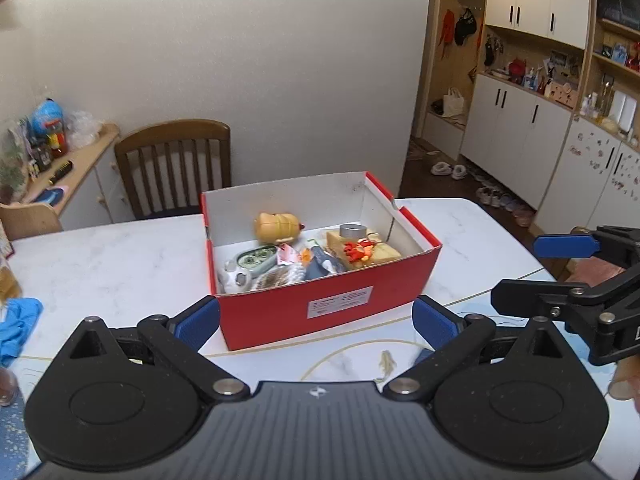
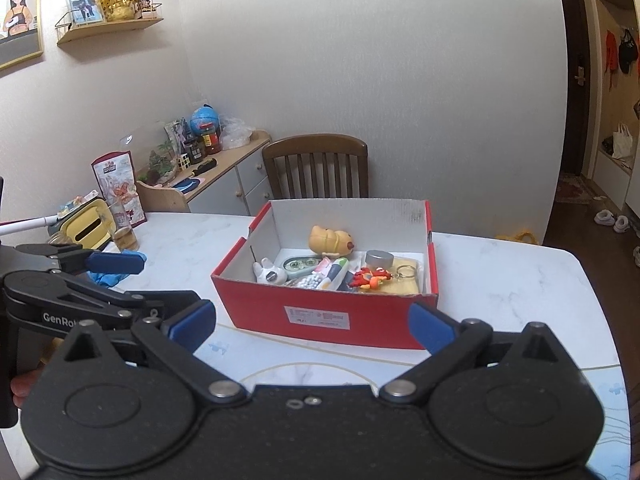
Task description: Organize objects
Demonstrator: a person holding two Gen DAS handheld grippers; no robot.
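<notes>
A red cardboard box stands on the white marble table. Inside lie a yellow plush toy, a grey tin, an orange keychain figure, a green case and other small items. My left gripper is open just in front of the box, nothing between its blue pads. My right gripper is also open and empty before the box. Each gripper shows at the side of the other's view.
A wooden chair stands behind the table. Blue gloves lie at the table's left, near a glass and a yellow tissue box. A cluttered sideboard lines the wall; cabinets stand to the right.
</notes>
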